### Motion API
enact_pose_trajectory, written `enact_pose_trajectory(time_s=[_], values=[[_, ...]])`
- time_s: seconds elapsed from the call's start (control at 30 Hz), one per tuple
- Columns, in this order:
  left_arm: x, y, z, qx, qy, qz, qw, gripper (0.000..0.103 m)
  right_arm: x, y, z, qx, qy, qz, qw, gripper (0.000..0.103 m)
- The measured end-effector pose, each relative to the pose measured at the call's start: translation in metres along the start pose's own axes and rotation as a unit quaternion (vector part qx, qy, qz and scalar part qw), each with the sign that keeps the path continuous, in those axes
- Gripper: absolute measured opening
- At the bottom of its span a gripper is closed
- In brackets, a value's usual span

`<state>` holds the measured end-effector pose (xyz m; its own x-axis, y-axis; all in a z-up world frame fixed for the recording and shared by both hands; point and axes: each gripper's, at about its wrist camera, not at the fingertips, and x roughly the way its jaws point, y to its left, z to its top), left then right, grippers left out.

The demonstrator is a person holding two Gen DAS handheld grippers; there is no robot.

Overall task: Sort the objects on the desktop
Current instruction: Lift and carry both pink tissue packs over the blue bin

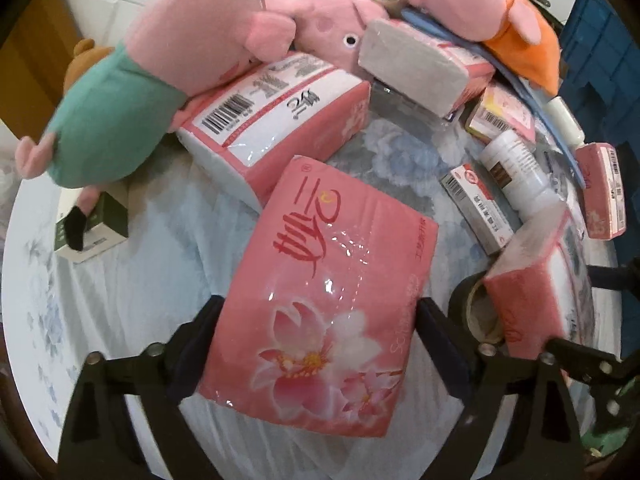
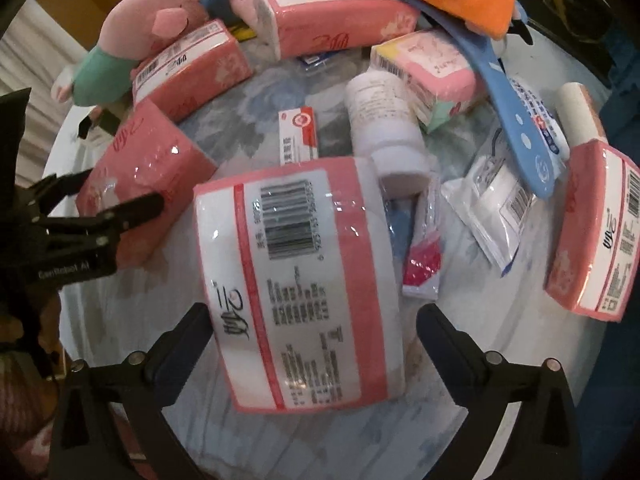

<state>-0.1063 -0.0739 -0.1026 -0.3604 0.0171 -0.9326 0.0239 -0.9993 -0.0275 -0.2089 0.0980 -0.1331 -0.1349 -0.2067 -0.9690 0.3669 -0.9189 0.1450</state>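
On the floral tablecloth (image 1: 400,152) lies a pink tissue pack with a lotus print (image 1: 320,288). My left gripper (image 1: 320,304) points down over it, and its pads touch both long sides, so it is shut on the pack. A second pink tissue pack (image 2: 296,280), barcode side up, sits between the fingers of my right gripper (image 2: 314,312). The left pad is at its edge and a gap shows at the right pad, so the right gripper is open. More pink packs (image 2: 332,24) lie farther back. One finger (image 2: 132,210) of the left gripper shows in the right wrist view.
Pink plush pigs (image 1: 192,40) crowd the far rim. A white pill bottle (image 2: 384,120), medicine boxes (image 1: 476,208), a blue shoehorn-like tool (image 2: 516,112), plastic sachets (image 2: 492,204) and a tape roll (image 1: 476,312) lie around. A blue crate (image 1: 600,60) stands at the right.
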Motion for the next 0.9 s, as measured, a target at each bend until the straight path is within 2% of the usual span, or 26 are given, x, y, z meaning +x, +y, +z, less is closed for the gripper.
enact_pose_trajectory(time_s=[0.03, 0.13, 0.23, 0.27, 0.33, 0.5, 0.7, 0.9], values=[[-0.005, -0.002, -0.003, 0.002, -0.002, 0.0, 1.0, 0.088, -0.001, 0.002, -0.001, -0.003, -0.003, 0.001, 1.0, 0.087], [-0.022, -0.007, -0.012, 0.008, -0.014, -0.007, 0.9998, 0.088, -0.013, 0.009, -0.005, -0.009, -0.017, -0.014, 1.0, 0.081], [-0.037, 0.002, -0.018, 0.012, -0.032, -0.008, 0.9994, 0.088, -0.025, 0.01, -0.009, -0.004, -0.036, -0.014, 0.999, 0.081], [-0.041, 0.021, -0.01, 0.014, -0.041, -0.009, 0.999, 0.088, -0.029, 0.016, -0.009, -0.003, -0.044, -0.016, 0.999, 0.081], [-0.064, 0.021, -0.012, 0.019, -0.062, -0.01, 0.9978, 0.088, -0.042, 0.02, -0.017, -0.006, -0.063, -0.022, 0.998, 0.08], [-0.091, 0.004, -0.008, 0.032, -0.114, -0.006, 0.993, 0.088, -0.079, 0.022, -0.035, 0.003, -0.118, -0.035, 0.992, 0.08], [-0.137, -0.023, -0.009, 0.046, -0.177, -0.008, 0.983, 0.088, -0.149, 0.015, -0.061, 0.018, -0.208, -0.049, 0.977, 0.08], [-0.183, -0.057, -0.004, 0.066, -0.239, -0.026, 0.9683, 0.088, -0.222, 0.0, -0.088, 0.042, -0.299, -0.065, 0.951, 0.08]])
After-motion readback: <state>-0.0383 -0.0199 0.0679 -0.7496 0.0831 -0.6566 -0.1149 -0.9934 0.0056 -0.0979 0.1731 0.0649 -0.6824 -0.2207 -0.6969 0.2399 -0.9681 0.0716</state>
